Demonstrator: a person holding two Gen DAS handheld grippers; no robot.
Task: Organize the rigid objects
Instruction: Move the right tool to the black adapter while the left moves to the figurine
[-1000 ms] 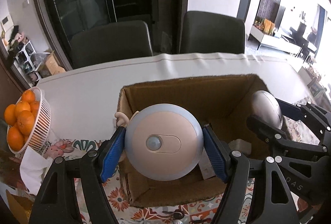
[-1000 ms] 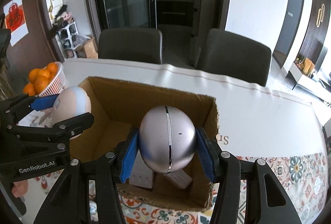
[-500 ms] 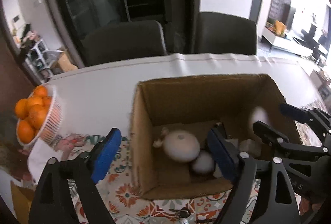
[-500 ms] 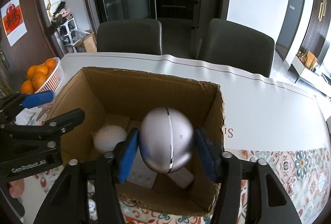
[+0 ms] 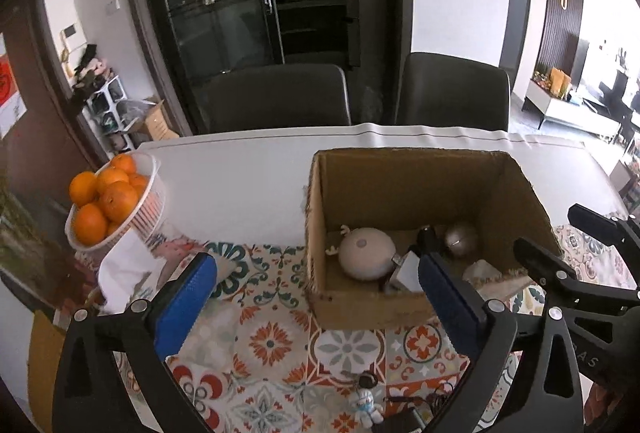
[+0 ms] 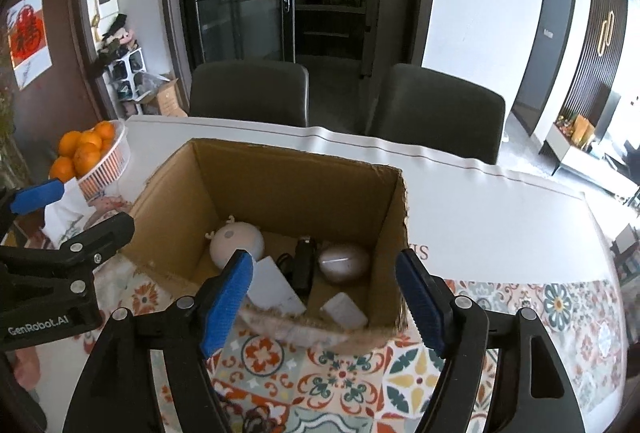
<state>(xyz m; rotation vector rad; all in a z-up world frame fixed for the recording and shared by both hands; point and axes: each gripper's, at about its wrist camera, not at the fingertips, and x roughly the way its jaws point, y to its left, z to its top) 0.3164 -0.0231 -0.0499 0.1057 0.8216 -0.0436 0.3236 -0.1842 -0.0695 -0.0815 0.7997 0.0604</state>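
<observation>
Both grippers, left gripper (image 5: 316, 291) and right gripper (image 6: 324, 297), wide, empty; cardboard box (image 6: 288, 177) contents partly hidden behind fingers.

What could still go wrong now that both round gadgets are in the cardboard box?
The silver egg-shaped gadget rests loose beside a black device and might roll against it if the cardboard box is bumped. The open left gripper sits close to the basket of oranges, so a careless sweep could tip it. A small astronaut figurine lies on the patterned cloth near the grippers and could be knocked.
</observation>
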